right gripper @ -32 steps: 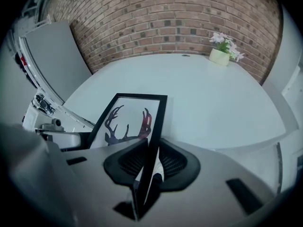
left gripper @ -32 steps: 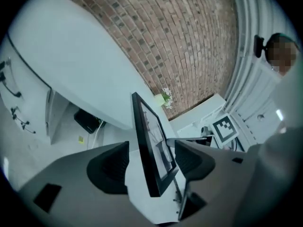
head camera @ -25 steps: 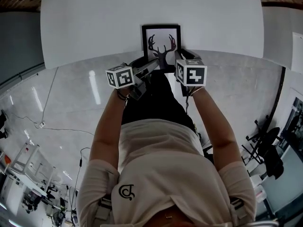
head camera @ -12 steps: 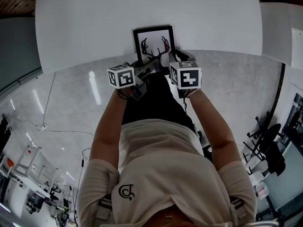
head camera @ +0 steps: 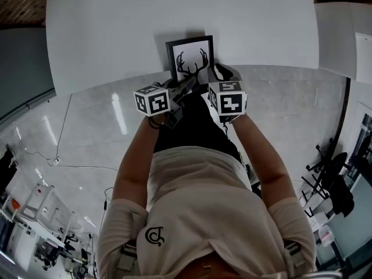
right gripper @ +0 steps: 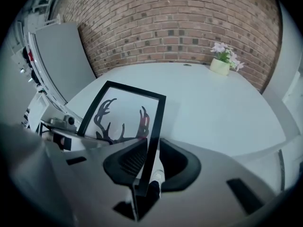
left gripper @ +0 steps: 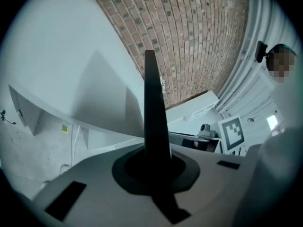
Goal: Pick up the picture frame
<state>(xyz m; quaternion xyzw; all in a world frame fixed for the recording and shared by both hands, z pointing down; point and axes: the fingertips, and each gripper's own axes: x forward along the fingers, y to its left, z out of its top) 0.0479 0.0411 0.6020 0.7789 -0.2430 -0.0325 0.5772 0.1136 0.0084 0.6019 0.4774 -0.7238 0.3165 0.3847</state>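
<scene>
The picture frame (head camera: pixel 190 60), black-edged with a deer-antler print, is at the near edge of the white table (head camera: pixel 116 28). My left gripper (head camera: pixel 185 85) is at its lower left. In the left gripper view the frame (left gripper: pixel 152 103) shows edge-on as a thin dark blade. The jaws of the left gripper (left gripper: pixel 156 162) have just closed on it. My right gripper (head camera: pixel 216 74) holds the lower right side. In the right gripper view the right gripper (right gripper: pixel 150 162) is shut on the frame's (right gripper: pixel 120 112) black right rail, and the print faces up.
A small pot of pale flowers (right gripper: pixel 222 63) stands at the table's far side before a brick wall (right gripper: pixel 170 27). A grey cabinet (right gripper: pixel 61 56) stands to the left. The person's body and arms (head camera: pixel 197 190) fill the near part of the head view above a glossy floor.
The left gripper has edged up and in toward the frame's lower left corner. The frame sits slightly left of where it was in the picture. The right gripper keeps its hold.
</scene>
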